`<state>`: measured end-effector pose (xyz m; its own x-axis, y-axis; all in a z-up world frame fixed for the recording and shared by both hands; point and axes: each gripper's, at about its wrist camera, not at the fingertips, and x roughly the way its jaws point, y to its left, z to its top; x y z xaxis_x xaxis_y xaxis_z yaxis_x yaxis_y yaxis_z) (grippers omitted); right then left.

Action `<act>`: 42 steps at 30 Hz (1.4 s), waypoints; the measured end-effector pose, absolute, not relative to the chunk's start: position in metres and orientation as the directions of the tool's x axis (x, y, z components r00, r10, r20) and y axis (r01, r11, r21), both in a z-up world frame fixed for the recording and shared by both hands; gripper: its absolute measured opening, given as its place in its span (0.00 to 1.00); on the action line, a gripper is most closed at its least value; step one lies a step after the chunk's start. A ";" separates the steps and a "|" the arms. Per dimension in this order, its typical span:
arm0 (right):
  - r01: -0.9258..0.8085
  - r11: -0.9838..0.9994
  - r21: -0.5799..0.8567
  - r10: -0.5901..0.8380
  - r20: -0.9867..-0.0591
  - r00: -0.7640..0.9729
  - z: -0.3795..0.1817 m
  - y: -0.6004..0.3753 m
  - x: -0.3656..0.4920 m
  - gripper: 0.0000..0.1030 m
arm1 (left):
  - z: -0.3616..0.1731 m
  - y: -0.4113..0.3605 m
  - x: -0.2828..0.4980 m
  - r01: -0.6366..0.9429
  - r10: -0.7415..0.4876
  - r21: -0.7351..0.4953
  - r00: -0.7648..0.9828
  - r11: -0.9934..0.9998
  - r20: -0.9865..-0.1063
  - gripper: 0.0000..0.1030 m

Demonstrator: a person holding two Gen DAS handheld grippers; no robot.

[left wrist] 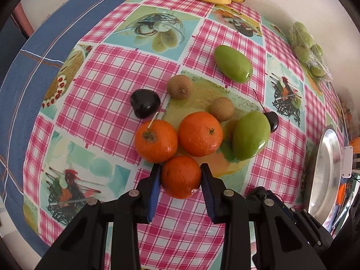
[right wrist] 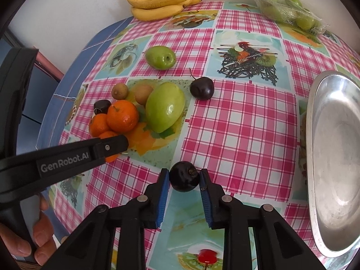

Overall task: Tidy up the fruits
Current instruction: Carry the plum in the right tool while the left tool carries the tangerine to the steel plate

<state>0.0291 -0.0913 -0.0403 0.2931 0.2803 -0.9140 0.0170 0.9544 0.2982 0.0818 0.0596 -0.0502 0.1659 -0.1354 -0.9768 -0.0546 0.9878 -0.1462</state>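
My left gripper [left wrist: 180, 174] is shut on an orange mandarin [left wrist: 181, 176] resting on the checked tablecloth, touching two other mandarins [left wrist: 156, 140] [left wrist: 200, 133]. Beyond them lie two brown kiwis [left wrist: 180, 86], two green mangoes [left wrist: 250, 135] [left wrist: 232, 64] and dark plums [left wrist: 145, 103]. My right gripper [right wrist: 184, 176] is shut on a dark plum [right wrist: 184, 176] near the table's front. The left gripper [right wrist: 110, 146] shows at the left of the right wrist view, over the mandarin pile [right wrist: 122, 115]. Another dark plum [right wrist: 201, 88] lies mid-table.
A silver oval tray [right wrist: 333, 157] lies at the right edge of the table. A bunch of bananas [right wrist: 162, 0] and a wrapped pack of green fruit [right wrist: 285, 11] sit at the back by the wall. A blue cloth [left wrist: 29, 67] covers the table's left side.
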 end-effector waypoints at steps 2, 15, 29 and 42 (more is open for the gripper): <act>0.024 0.951 0.307 0.287 -0.912 0.293 -0.039 -0.093 0.029 0.28 | -0.048 0.060 0.080 -0.061 -0.132 -0.144 0.166 0.988 -0.977 0.35; 0.080 0.916 0.392 0.343 -0.873 0.347 -0.017 -0.110 0.025 0.28 | 0.004 0.047 0.070 -0.039 -0.123 -0.136 0.238 0.990 -0.964 0.35; 0.193 0.908 0.373 0.257 -0.857 0.448 0.024 -0.161 0.012 0.28 | 0.071 -0.010 0.063 0.065 -0.136 -0.121 0.341 0.990 -0.930 0.35; 0.509 0.818 0.268 0.008 -0.890 0.456 0.030 -0.277 -0.020 0.28 | 0.093 -0.124 0.051 0.263 -0.239 -0.155 0.327 0.952 -0.914 0.35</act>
